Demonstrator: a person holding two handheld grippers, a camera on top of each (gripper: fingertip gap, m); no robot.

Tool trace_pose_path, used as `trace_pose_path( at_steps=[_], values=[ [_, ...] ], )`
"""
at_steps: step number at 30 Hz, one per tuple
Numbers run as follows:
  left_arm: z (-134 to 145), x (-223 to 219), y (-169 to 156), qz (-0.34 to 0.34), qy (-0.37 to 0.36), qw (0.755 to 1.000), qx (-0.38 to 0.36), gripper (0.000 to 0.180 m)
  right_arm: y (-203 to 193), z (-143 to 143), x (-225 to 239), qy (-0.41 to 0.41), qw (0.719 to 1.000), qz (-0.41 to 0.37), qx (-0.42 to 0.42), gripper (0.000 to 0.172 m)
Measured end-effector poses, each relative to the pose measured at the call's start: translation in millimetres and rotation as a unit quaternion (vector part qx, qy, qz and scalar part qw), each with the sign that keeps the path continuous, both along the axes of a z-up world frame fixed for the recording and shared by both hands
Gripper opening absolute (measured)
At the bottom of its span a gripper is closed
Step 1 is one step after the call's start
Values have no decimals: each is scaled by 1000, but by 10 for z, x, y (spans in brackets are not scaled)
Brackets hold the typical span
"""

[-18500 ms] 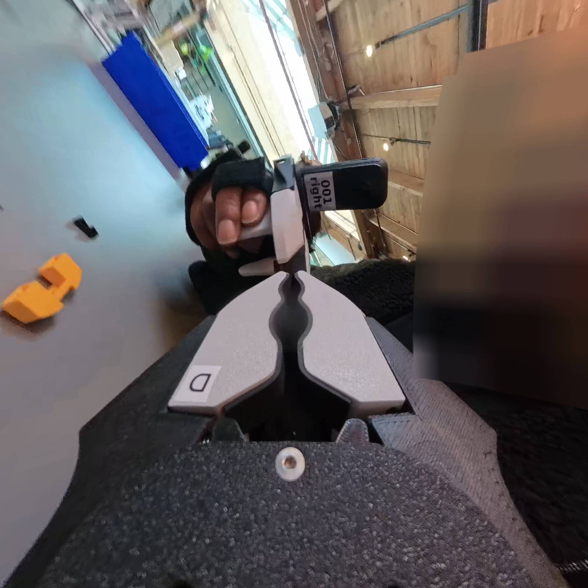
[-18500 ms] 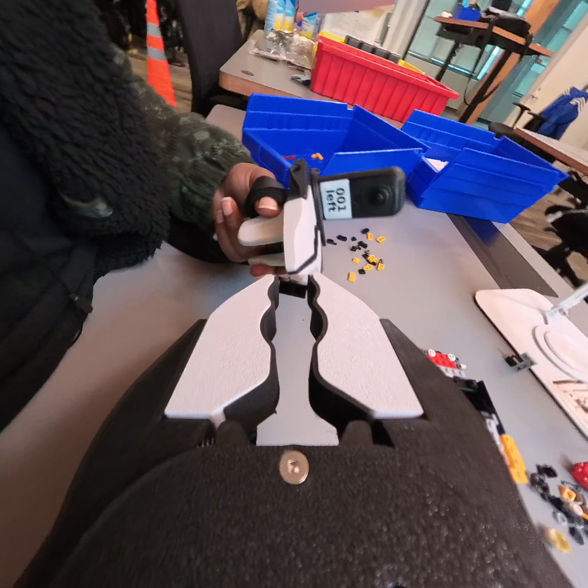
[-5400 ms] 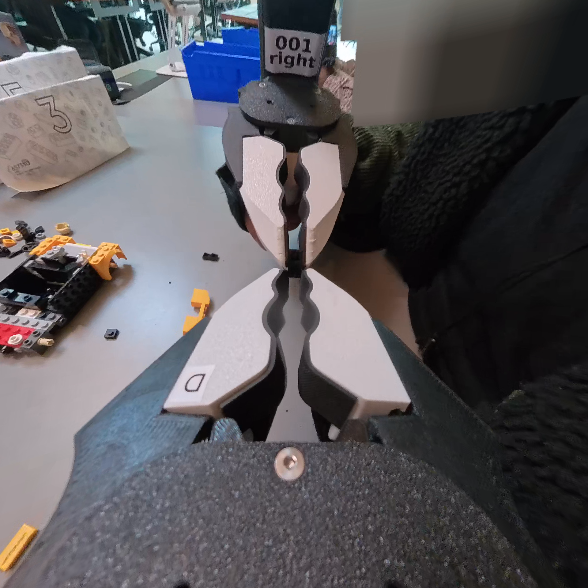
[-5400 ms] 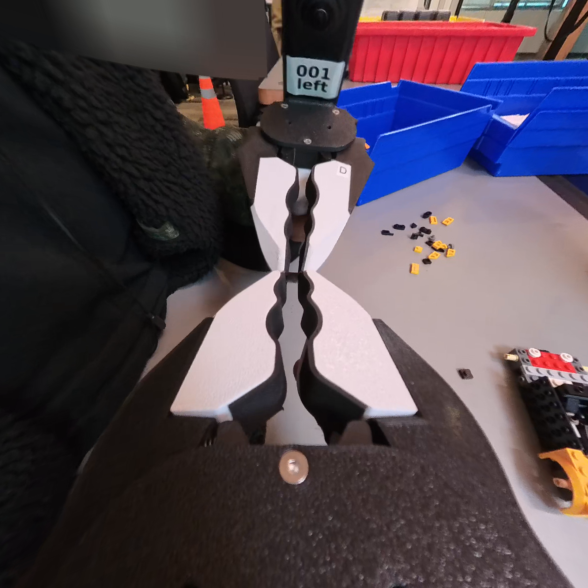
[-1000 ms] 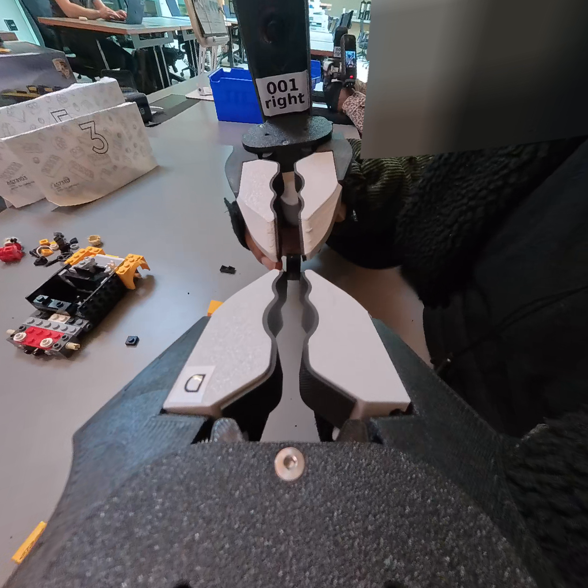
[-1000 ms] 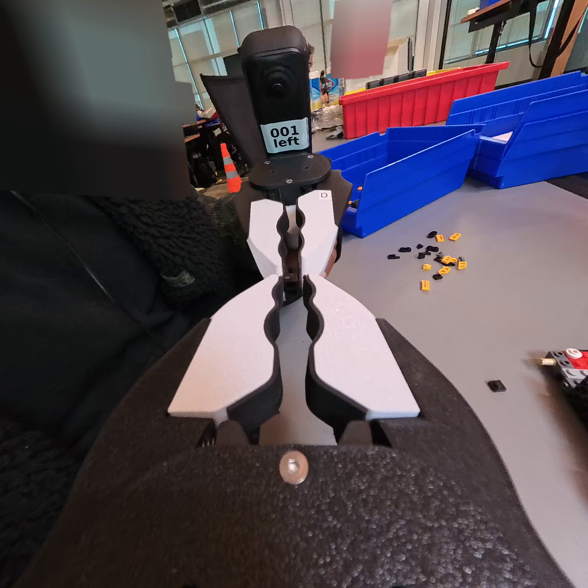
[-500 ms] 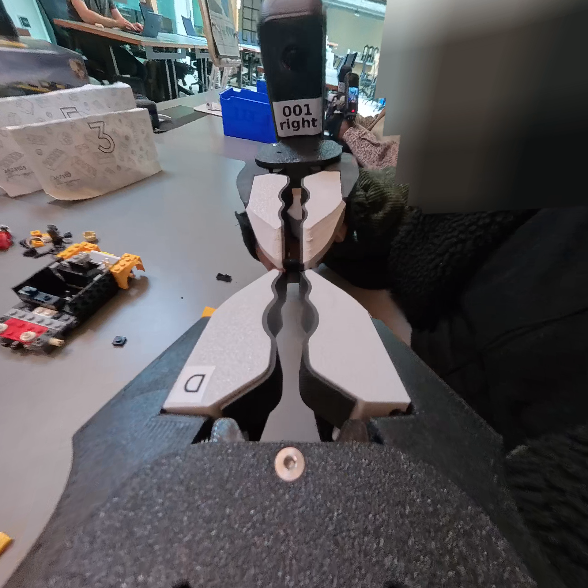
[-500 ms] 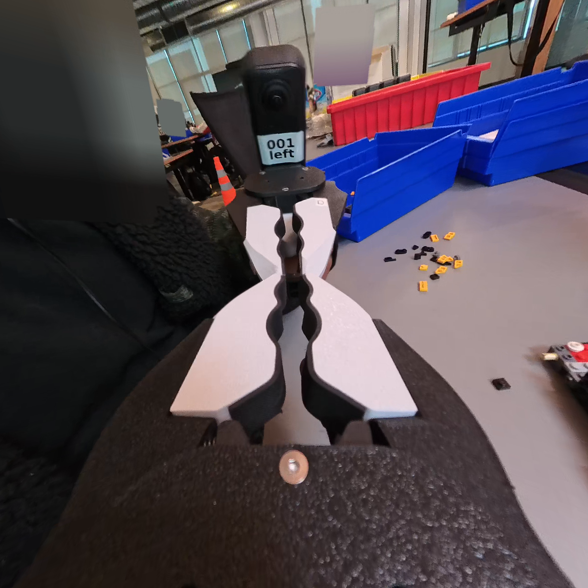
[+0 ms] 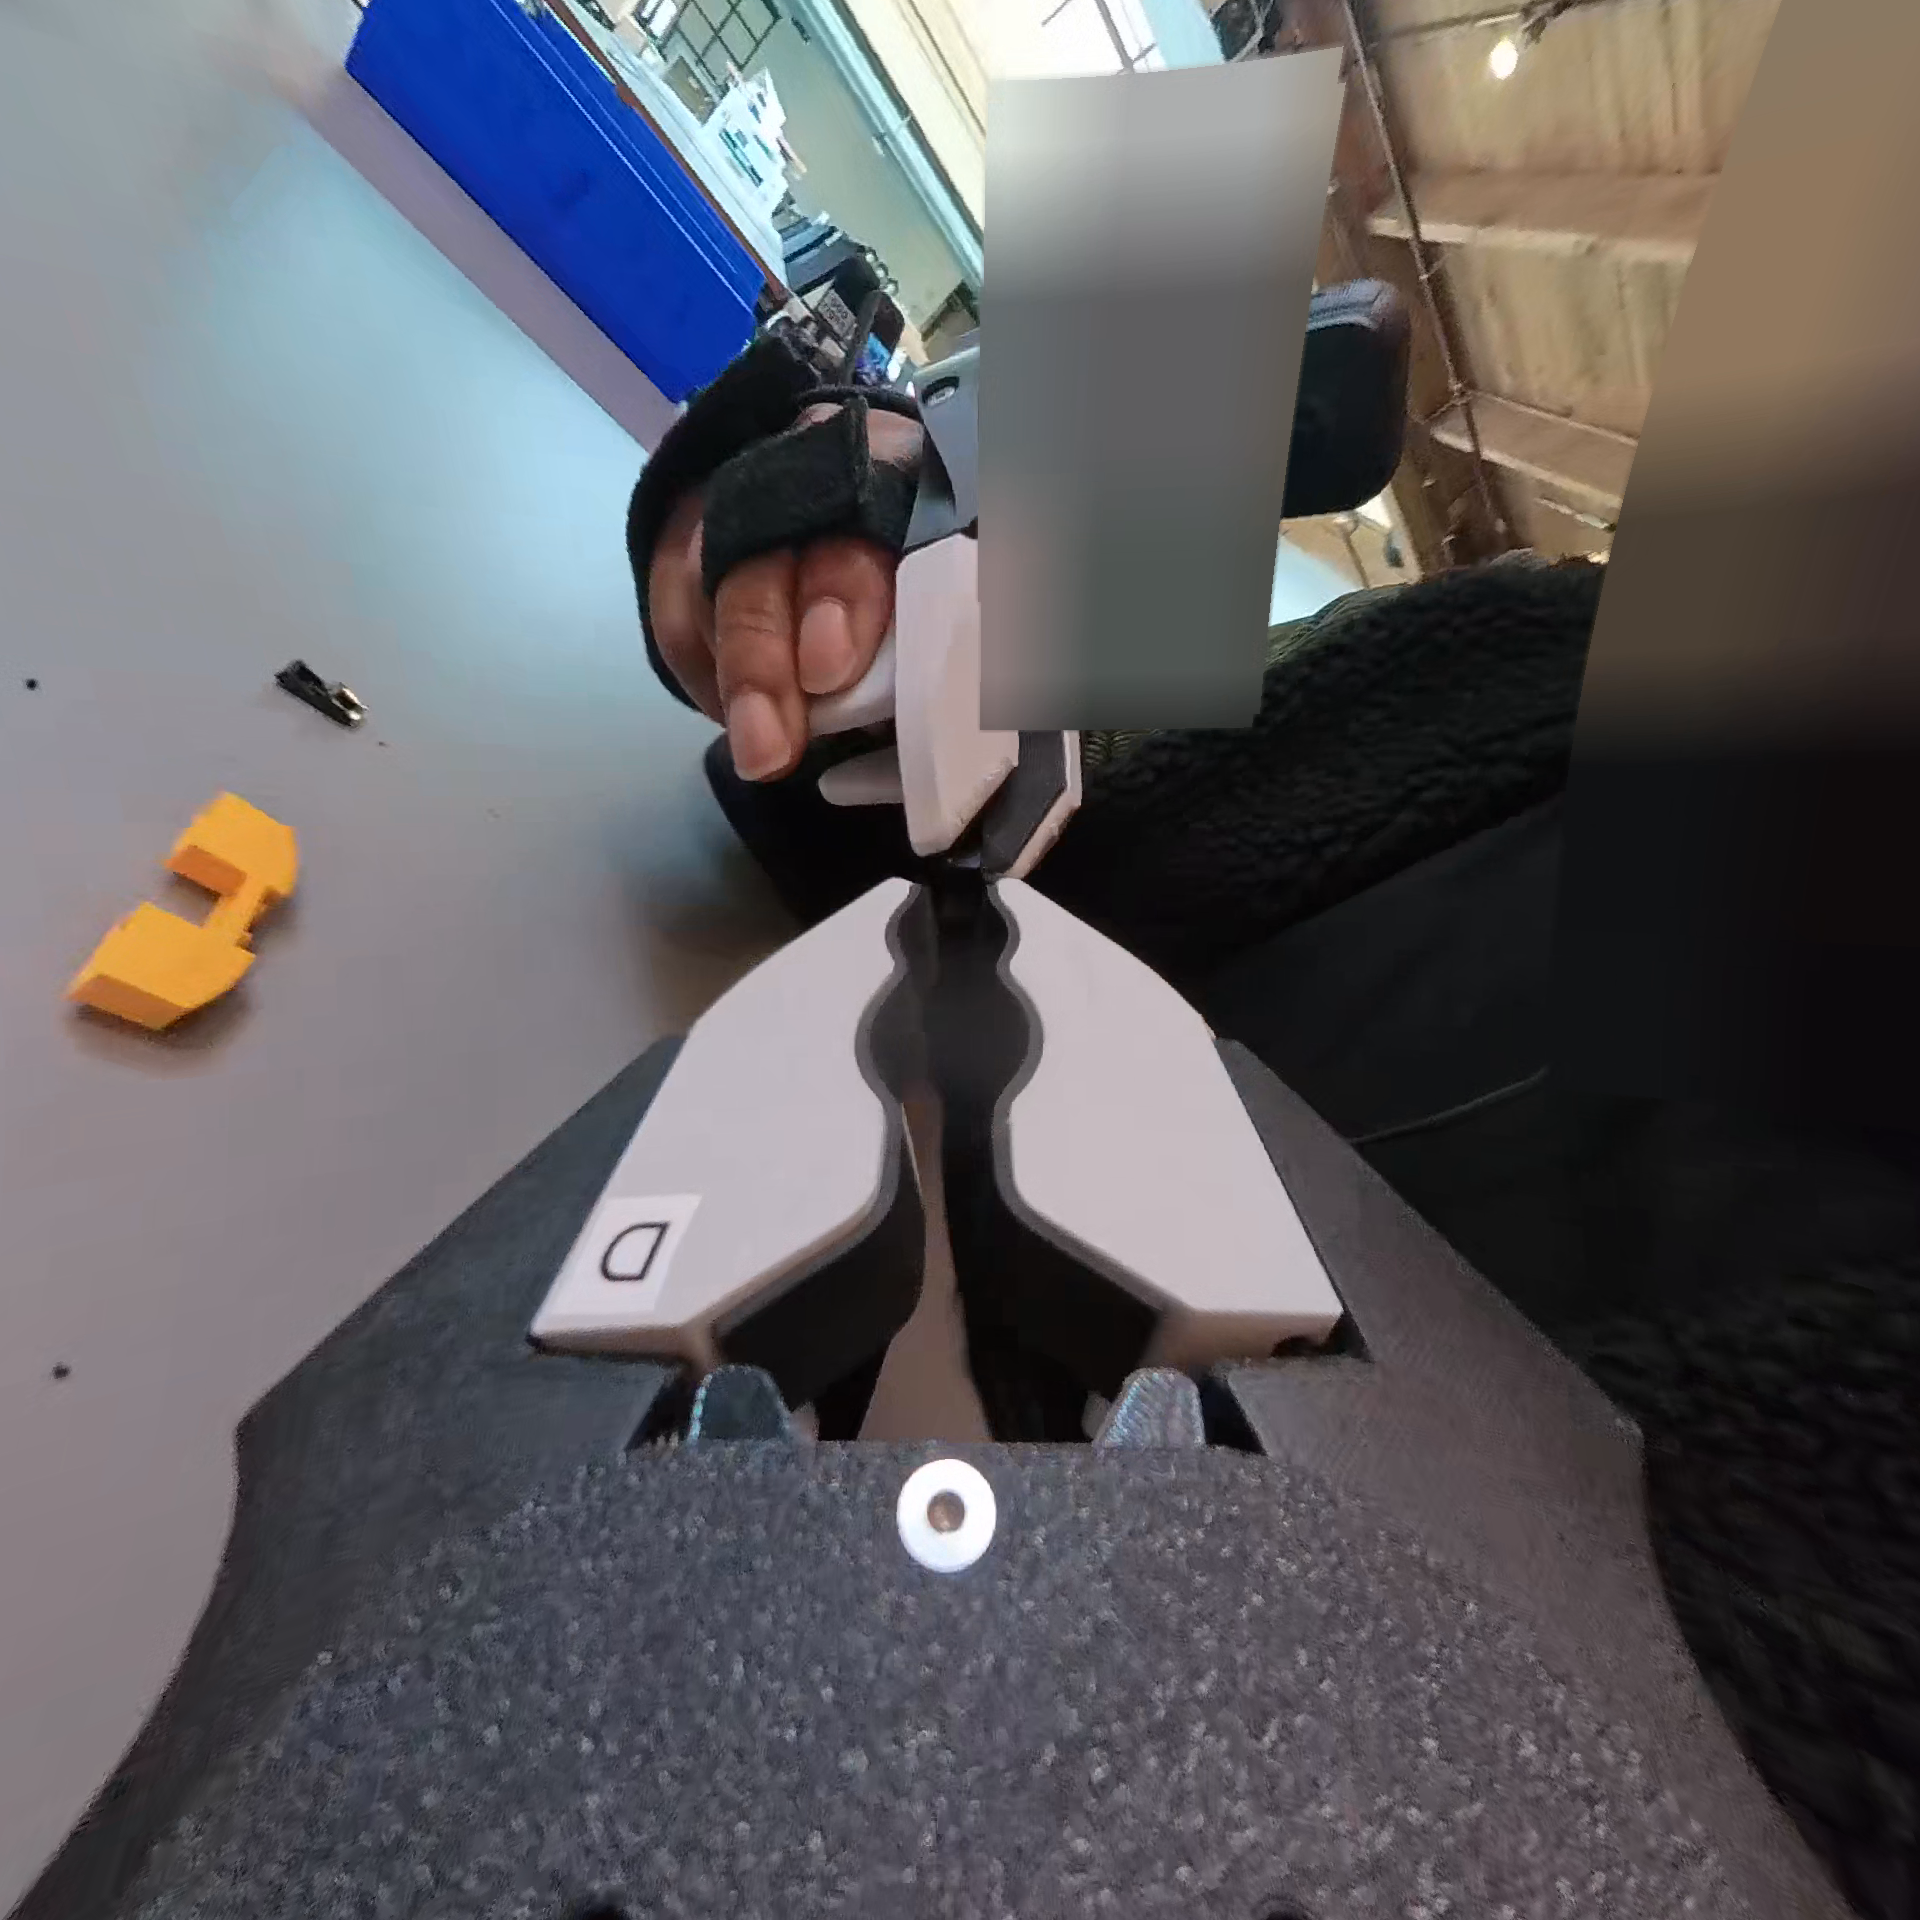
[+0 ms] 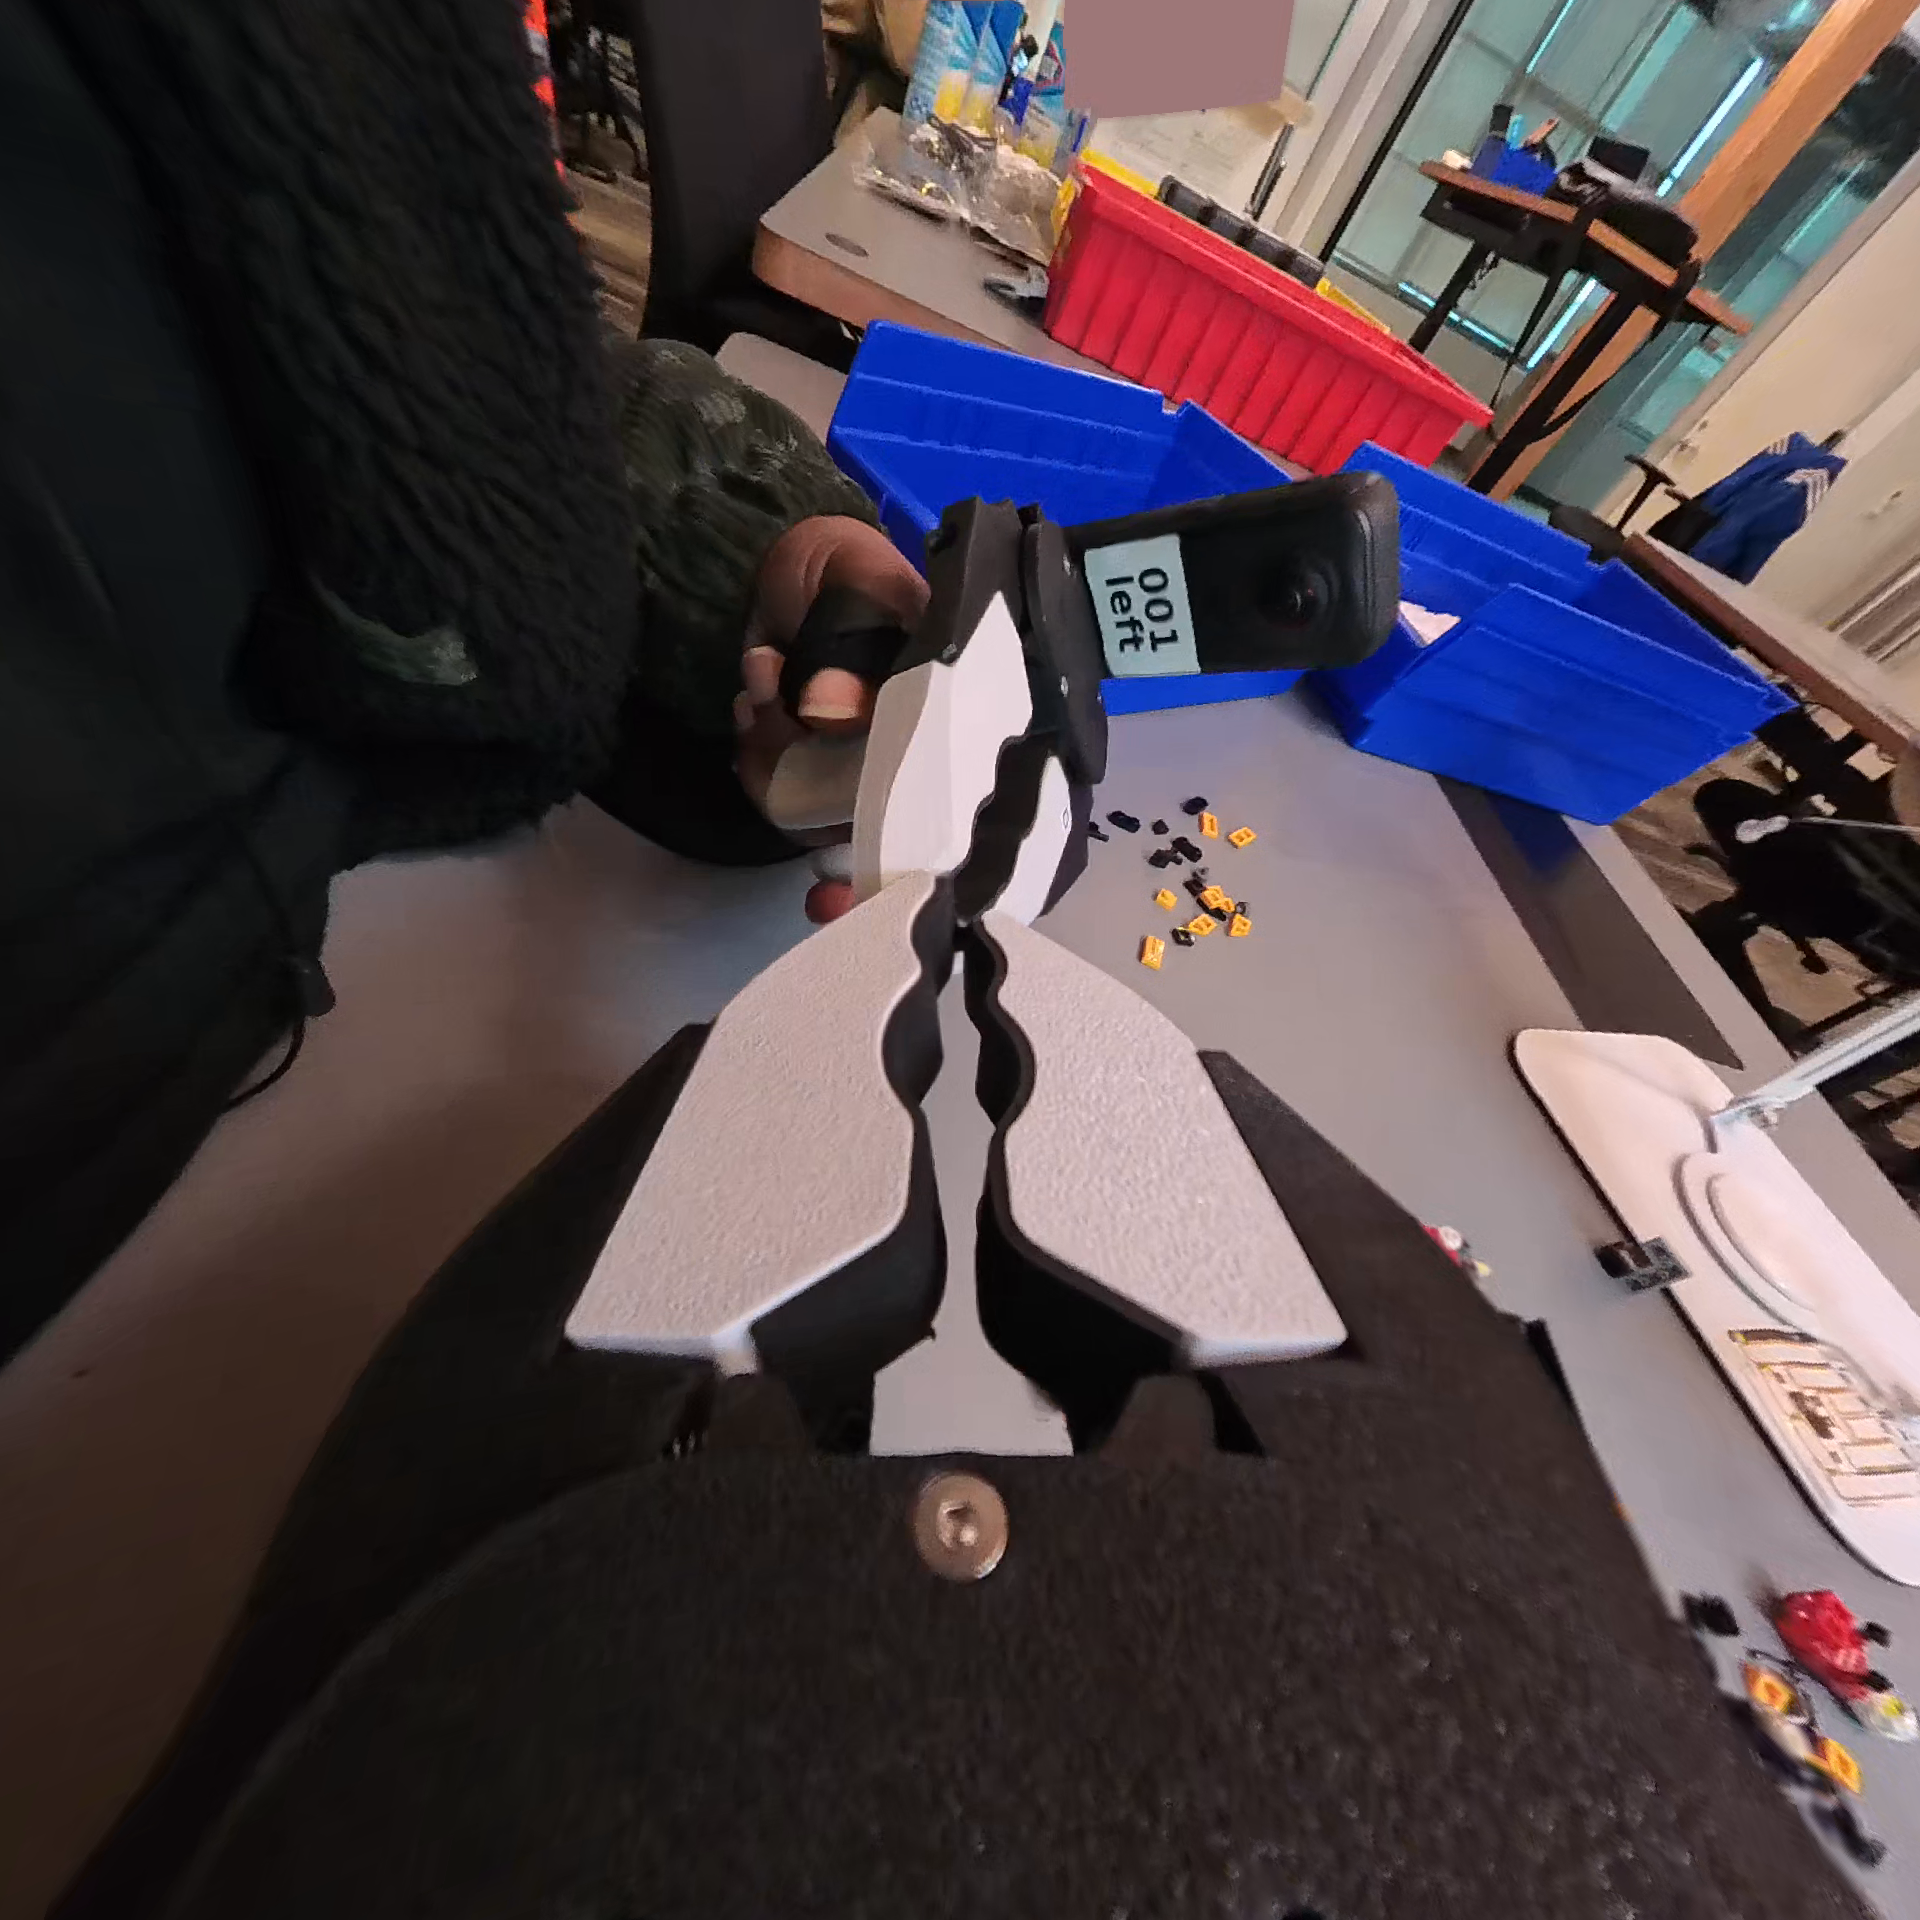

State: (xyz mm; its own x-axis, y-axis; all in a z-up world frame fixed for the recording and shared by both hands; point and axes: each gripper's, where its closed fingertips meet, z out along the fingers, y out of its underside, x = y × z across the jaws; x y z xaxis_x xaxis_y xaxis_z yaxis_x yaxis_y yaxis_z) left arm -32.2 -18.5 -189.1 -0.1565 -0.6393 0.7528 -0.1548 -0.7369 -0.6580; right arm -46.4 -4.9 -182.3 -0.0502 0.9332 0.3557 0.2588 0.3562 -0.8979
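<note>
Where hidden leftward: blue bins [image 10: 1091, 457]

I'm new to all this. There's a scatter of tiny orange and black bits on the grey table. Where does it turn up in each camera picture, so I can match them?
Left wrist view: the scatter is not in it; only a larger orange piece lies at the left.
Right wrist view: the scatter of bits lies right of centre, in front of the blue bins.
Shared landmark: the grey table.
</note>
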Motion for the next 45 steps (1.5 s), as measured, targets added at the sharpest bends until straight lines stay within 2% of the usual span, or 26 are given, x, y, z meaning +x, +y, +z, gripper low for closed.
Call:
trace_pose_path(
  at_steps=[1,4,6,9,19,22,27,30,33,37,42,45],
  values=[
    [0,0,23,12,4,1000,19,8,14,8,-3,7,1000,-5,-23,2],
    [-10,-24,163,82,42,985,146,8,93,62,-14,47,982,-10,-184,3],
    [45,-33,175,101,40,975,193,8,103,130,1,71,972,2,-222,3],
    [41,-37,187,118,57,959,253,8,102,137,-1,71,971,3,-227,5],
    [112,-49,200,145,57,928,338,8,35,153,12,68,961,28,-268,17],
    [104,-40,184,143,63,922,354,8,53,162,-2,77,963,17,-257,8],
    [47,-29,172,136,85,920,359,8,40,117,-6,63,958,20,-280,7],
    [24,-29,159,122,90,935,320,8,39,93,-3,59,964,16,-258,7],
    [-22,-26,127,98,92,952,275,8,24,51,2,45,979,14,-197,6],
    [-96,-21,58,50,84,980,174,8,-16,-30,7,19,989,27,-145,6],
    [-151,-17,-11,6,71,996,60,8,-56,-108,10,3,993,41,-115,6],
    [-150,-22,-20,-2,60,998,22,8,-58,-117,3,6,992,43,-119,5]
  ],
)
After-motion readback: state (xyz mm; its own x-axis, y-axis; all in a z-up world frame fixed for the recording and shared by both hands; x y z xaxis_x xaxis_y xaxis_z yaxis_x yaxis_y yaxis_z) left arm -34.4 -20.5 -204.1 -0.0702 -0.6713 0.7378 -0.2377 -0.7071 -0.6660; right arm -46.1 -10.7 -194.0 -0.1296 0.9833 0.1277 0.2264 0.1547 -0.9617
